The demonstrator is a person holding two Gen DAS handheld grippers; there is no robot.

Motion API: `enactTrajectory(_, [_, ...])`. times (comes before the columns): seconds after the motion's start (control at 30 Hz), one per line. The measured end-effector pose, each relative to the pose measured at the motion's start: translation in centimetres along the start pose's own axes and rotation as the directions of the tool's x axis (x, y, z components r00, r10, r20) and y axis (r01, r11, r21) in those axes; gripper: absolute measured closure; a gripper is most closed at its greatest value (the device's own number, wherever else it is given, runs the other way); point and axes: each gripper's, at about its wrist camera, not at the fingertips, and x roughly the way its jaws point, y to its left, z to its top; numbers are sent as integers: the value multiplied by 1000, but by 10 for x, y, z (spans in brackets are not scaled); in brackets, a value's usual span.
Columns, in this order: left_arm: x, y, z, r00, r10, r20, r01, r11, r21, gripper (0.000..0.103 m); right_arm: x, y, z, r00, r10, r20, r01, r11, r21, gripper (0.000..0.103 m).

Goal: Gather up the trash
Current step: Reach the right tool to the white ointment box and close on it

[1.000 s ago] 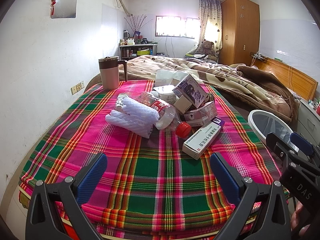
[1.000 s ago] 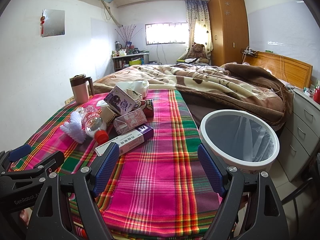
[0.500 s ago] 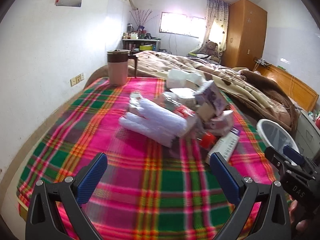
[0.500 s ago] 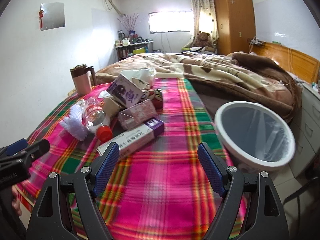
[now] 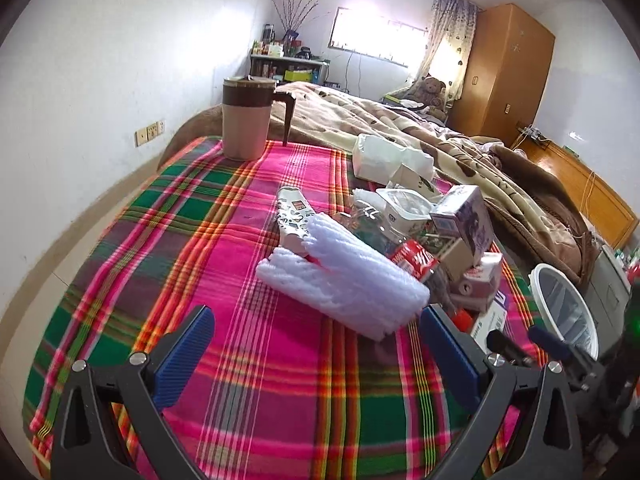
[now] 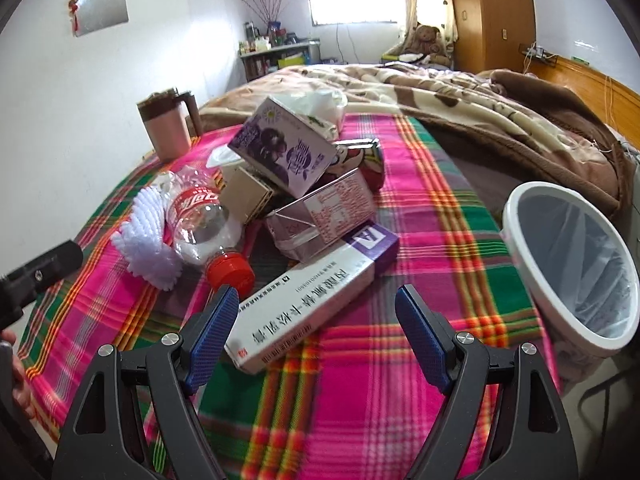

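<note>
- A plaid blanket [image 5: 248,364] in pink, green and red covers the near end of the bed.
- A brown-lidded mug [image 5: 246,118] stands upright near the blanket's far left corner.
- A brown spotted quilt [image 6: 460,92] lies rumpled over the far half of the bed.
- A teddy bear [image 5: 431,90] sits at the bed's far end, beside a wooden wardrobe [image 5: 508,76].
- A cluttered shelf [image 6: 276,54] stands under the window.

Both tools have closed in on the trash pile over the last second. The left hand-held gripper [image 5: 316,354] has advanced across the bed toward the white foam netting [image 5: 348,280], which now sits at its 12 to 1 o'clock. The right hand-held gripper [image 6: 316,332] has pushed forward until the long white medicine box [image 6: 308,300] lies between its spread fingers, and the waste bin [image 6: 520,240] has slid toward 3 o'clock.
</note>
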Motion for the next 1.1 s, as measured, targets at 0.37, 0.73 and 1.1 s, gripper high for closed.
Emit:
enactTrajectory(0.37, [43, 5, 24, 997, -28, -68, 20, 993, -116, 0, 28, 3, 8, 990, -60, -125, 63, 998, 19, 21])
enactTrajectory(0.73, [66, 3, 18, 988, -27, -149, 11, 994, -105, 0, 24, -12, 4, 980, -117, -160, 124, 992, 30, 21])
enactTrajectory(1.1, [83, -16, 4, 973, -48, -224, 31, 996, -79, 2, 12, -31, 1, 978, -167, -128, 170, 985, 8, 42])
